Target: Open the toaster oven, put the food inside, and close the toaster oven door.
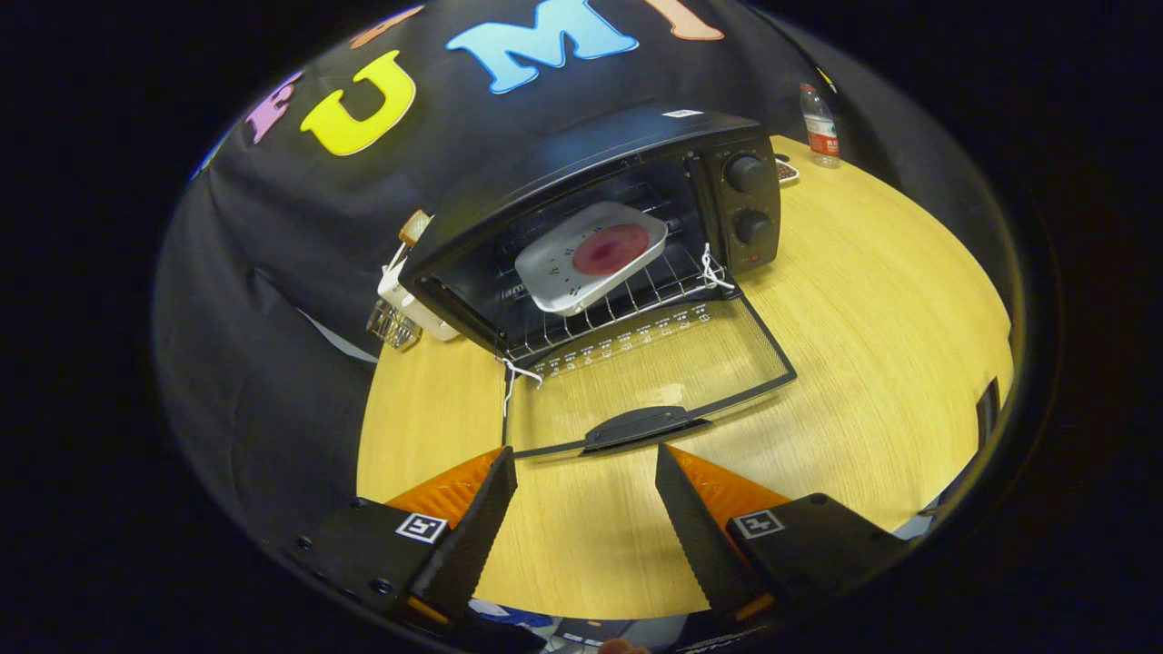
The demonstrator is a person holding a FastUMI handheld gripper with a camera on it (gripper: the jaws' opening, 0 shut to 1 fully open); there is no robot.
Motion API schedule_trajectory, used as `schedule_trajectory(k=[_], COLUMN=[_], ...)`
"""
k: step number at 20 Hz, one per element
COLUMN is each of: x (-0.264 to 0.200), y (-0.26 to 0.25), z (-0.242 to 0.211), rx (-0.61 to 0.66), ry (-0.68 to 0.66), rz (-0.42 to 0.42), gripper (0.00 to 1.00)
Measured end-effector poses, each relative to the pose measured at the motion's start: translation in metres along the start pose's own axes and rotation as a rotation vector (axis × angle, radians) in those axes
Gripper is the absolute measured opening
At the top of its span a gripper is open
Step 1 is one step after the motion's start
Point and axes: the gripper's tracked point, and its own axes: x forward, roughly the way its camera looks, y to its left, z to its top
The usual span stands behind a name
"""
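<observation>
Since the white tray (591, 257) with the reddish food (610, 249) already sits on the wire rack (636, 295) inside the toaster oven (600, 218), steps 1 & 2 look done; what's left is closing the door. The glass door (650, 368) lies fully dropped, flat toward the tabletop (872, 300), its dark handle (643, 427) just ahead of the claw (586, 486) & roughly centred between the fingers. Claw is spread wide, holding nothing.

Next move, as I judge it: get under or behind the handle's front edge & swing the door up on its hinge till it meets the oven face. The handle sits low, so little gap to get a finger beneath.

Room: bare tabletop to the right of the door & near the claw, so approach is free. White strings (713, 270) hang at both hinge corners & could snag or get pinched. Left of the oven, near the tabletop's back edge, a white appliance (413, 304) stands close; a water bottle (820, 127) stands at the far right corner, well apart.
</observation>
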Motion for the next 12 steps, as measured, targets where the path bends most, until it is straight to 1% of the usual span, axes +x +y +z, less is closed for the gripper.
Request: schedule_trajectory(k=[3, 8, 12], x=[0.006, 0.03, 0.048], y=[-0.01, -0.032, -0.048], z=[-0.009, -0.021, -0.03], rx=[-0.105, -0.215, -0.292], ry=[0.022, 0.082, 0.127], rz=[-0.037, -0.122, -0.16], gripper=[0.98, 0.98, 0.98])
